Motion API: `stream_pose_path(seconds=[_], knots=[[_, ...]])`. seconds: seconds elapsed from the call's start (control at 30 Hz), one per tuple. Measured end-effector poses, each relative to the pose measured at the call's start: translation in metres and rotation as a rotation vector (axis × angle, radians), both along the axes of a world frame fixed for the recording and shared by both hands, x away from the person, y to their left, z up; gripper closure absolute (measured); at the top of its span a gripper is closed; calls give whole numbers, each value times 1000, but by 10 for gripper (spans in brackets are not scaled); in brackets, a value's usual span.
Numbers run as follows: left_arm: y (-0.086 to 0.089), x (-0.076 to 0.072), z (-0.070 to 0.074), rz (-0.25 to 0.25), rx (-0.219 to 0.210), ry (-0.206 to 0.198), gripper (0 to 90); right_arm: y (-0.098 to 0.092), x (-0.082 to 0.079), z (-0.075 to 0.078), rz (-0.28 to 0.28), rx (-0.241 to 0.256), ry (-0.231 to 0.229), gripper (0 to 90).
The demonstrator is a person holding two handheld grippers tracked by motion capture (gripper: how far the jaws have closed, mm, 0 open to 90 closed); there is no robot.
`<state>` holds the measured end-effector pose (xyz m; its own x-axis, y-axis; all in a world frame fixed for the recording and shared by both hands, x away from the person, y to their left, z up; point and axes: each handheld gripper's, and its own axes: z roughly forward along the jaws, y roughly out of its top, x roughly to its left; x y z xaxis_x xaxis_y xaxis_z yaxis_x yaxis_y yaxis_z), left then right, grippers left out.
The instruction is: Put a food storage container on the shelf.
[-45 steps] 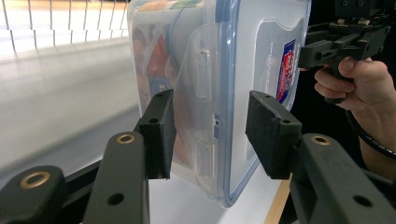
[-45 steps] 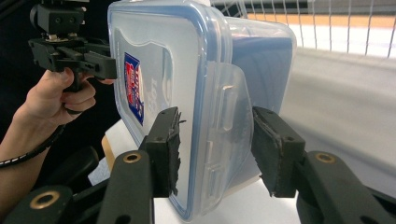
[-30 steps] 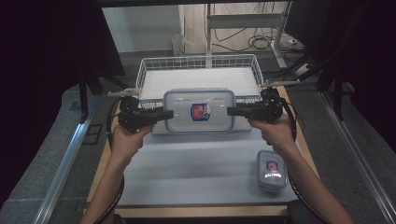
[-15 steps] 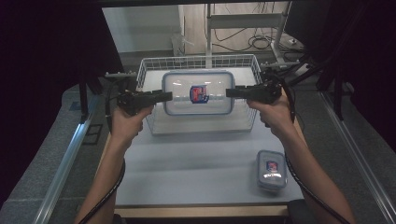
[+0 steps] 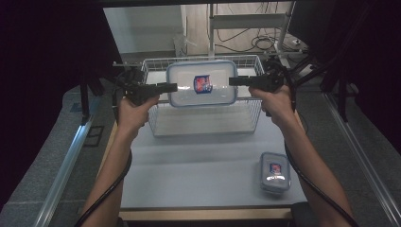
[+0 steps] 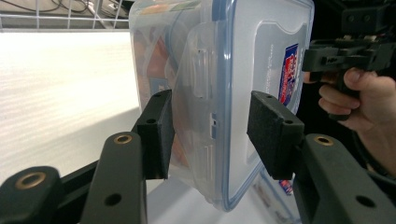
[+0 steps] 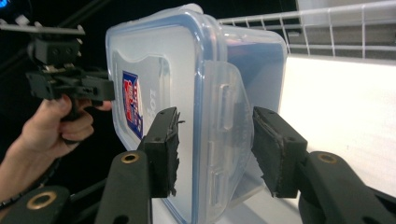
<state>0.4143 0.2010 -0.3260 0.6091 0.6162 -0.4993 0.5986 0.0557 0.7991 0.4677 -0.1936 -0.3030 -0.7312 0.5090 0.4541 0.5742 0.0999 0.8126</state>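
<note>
My left tongs (image 5: 172,87) and right tongs (image 5: 232,81) pinch the lidded food container (image 5: 202,83), nine and three o'clock, above the wire basket (image 5: 156,120); uneven squeeze could drop it.

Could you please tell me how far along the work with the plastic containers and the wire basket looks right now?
Done: the large lidded container is lifted clear of the table. In hand: the left gripper and right gripper clamp its two ends, holding it above the wire basket. Left: lowering it in and letting go; probably the small lidded container, on the table, follows.
</note>
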Motion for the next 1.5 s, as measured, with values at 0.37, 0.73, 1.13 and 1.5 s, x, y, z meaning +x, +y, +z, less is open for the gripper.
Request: stream_pose_path(seconds=[0.37, 0.73, 1.13, 1.5], knots=[[-1, 19, 7, 27, 10, 40, 518, 3, 21, 3, -26, 3, 49, 518], [-4, 32, 9, 42, 10, 65, 508, 7, 31, 5, -67, -18, 50, 487], [0, 28, 13, 129, 68, -10, 364, 10, 36, 5, -117, -58, -14, 380], [0, 18, 10, 105, 87, -100, 293, 4, 30, 9, -126, -106, -90, 374]])
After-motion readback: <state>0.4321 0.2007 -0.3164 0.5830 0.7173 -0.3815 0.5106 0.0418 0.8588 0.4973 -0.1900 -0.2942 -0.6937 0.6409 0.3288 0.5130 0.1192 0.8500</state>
